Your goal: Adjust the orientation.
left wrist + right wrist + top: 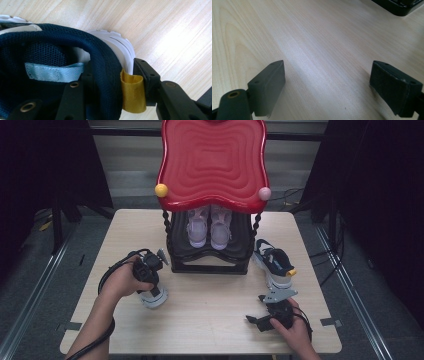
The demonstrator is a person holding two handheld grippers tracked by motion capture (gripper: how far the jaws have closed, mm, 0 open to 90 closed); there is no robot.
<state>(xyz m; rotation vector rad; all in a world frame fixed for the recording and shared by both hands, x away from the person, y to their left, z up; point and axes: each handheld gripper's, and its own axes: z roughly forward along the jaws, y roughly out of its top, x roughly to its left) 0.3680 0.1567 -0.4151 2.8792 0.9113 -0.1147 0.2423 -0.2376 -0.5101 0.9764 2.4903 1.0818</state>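
A navy mesh sneaker [50,40] with a white sole and a yellow heel loop [132,92] stands on the wooden table. My left gripper [113,72] is shut on its heel, one jaw inside the collar and the other outside against the loop. From above, the left gripper [151,287] points down onto that sneaker [156,301] at the table's left. The matching sneaker [274,261] lies to the right of the rack. My right gripper [327,75] is open over bare wood, and in the high view the right gripper [260,319] sits near the front right edge.
A black shoe rack [210,262] with a red wavy top [212,162] stands at the middle back. A pale lilac pair of shoes [210,227] rests on its lower shelf. The rack's black corner [402,6] shows in the right gripper view.
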